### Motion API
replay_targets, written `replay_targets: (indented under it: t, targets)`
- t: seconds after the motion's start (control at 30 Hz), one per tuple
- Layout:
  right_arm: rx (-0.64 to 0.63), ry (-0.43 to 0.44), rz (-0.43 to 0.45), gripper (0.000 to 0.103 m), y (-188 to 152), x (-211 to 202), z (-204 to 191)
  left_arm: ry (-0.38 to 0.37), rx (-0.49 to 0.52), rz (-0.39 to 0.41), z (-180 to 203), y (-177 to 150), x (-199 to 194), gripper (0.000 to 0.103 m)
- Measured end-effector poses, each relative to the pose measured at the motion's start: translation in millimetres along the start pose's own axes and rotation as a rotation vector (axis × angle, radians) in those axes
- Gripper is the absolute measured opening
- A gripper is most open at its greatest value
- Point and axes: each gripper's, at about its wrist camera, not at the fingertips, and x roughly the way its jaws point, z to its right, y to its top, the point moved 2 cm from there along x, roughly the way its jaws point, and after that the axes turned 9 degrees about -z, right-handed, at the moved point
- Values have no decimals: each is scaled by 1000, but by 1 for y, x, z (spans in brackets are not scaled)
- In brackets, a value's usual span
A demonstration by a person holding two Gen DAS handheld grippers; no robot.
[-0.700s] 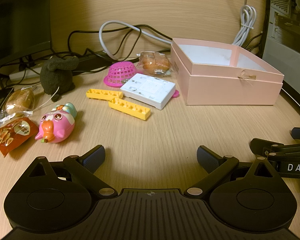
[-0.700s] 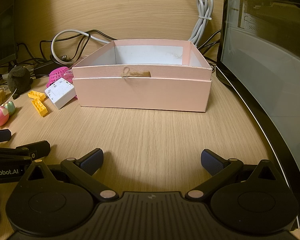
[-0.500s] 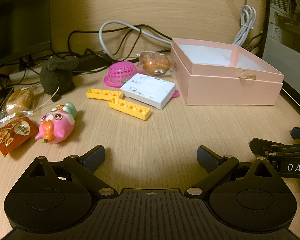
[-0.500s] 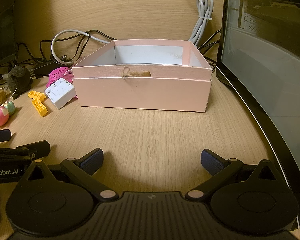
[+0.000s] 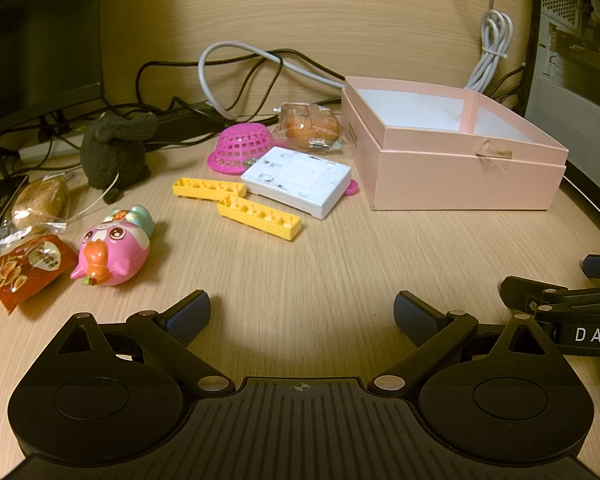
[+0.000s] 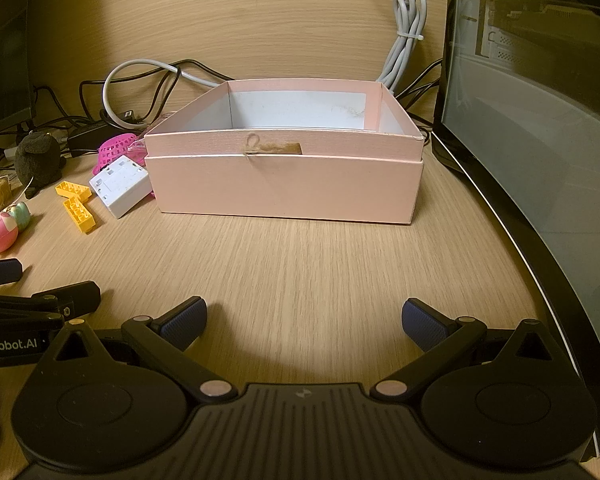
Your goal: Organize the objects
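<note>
An open pink box (image 5: 460,176) (image 6: 284,188) stands on the wooden desk, with nothing visible inside it. To its left lie a white switch plate (image 5: 298,180), two yellow bricks (image 5: 258,216), an upturned pink basket (image 5: 242,146), a wrapped bun (image 5: 310,126), a dark plush toy (image 5: 114,152), a pink toy (image 5: 114,250), a red snack packet (image 5: 24,268) and a wrapped bread (image 5: 40,202). My left gripper (image 5: 302,314) hovers open over bare desk in front of the toys. Facing the box, my right gripper (image 6: 304,318) is open and holds nothing.
Cables (image 5: 240,64) and a power strip run along the back wall. A monitor (image 5: 36,40) stands at the far left and a glass-sided computer case (image 6: 540,120) at the right. The right gripper's side (image 5: 572,312) shows in the left wrist view.
</note>
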Motion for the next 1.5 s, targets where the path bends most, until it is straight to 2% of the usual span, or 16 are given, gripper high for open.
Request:
replay_targets:
  t: [0.93,1.03,1.17,1.33,1.43,1.5]
  targets:
    - [-2,3,-1,103,-7,-1,-2,1,-2,1,0,0,0,101]
    - [-39,34,-56,103,-5,-3,0,-6,-11,8,-2,0,-2,98]
    - [-39,29,-107,103,-1,-4,1,-29,-76,28,-18,-6,-17,91]
    - [-42,25,-151,103,3,-2,-2,119,-189,86,-70,-21,-75,91]
    - [-103,81,-174,103,6,-3,-13,289,-319,96,-132,-48,-115,91]
    - [-149,102,-124,103,6,-14,-29,421,-414,88,-172,-73,-141,91]
